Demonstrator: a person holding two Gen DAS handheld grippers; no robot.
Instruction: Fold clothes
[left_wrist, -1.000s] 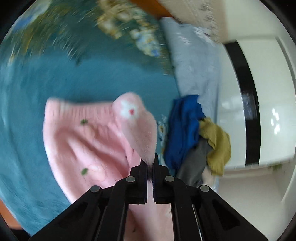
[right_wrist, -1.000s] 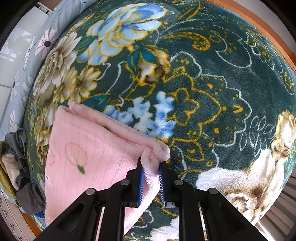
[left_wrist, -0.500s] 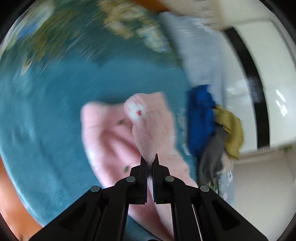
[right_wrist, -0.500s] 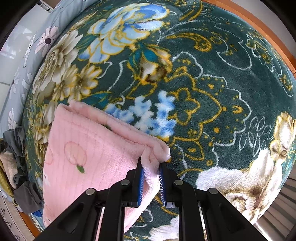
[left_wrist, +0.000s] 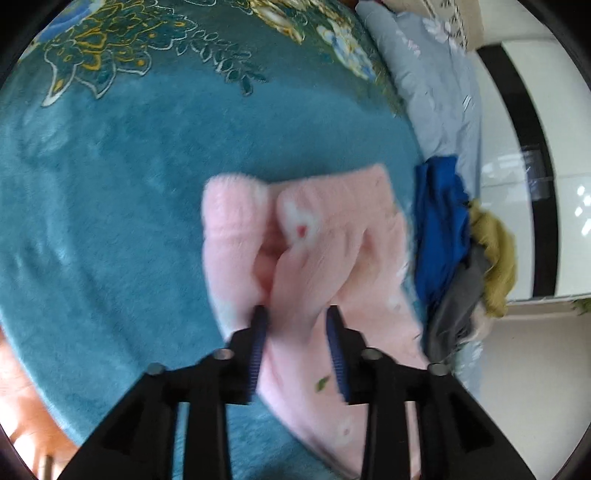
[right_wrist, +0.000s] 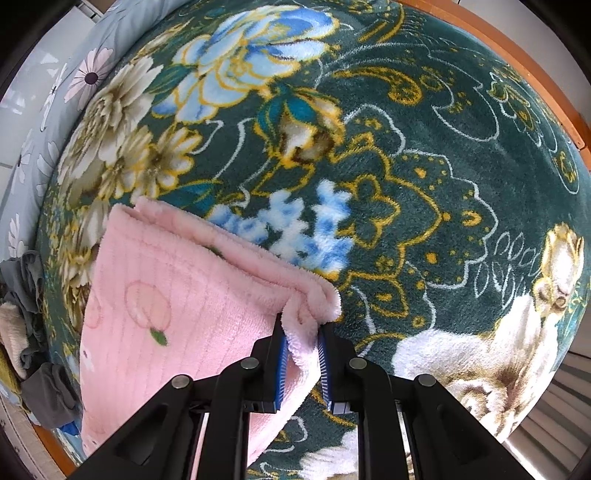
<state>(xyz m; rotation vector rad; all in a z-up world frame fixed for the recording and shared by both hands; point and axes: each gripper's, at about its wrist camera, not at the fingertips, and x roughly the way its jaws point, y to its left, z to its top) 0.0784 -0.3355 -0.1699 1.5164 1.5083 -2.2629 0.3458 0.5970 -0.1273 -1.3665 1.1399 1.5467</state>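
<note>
Over floral bedding (right_wrist: 424, 177), right tongs (right_wrist: 301, 328) pinch the pink garment (right_wrist: 177, 295); left tongs (left_wrist: 297, 317) gape, seemingly straddling it.

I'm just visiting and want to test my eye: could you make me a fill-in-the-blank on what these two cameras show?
1. The garment pinched in the right hand-held gripper is colored ____.
2. The fingers of the left hand-held gripper stand ____.
3. In the left view, the yellow cloth in the pile lies beside a bright ____ one.

Missing words: pink; open; blue
</note>
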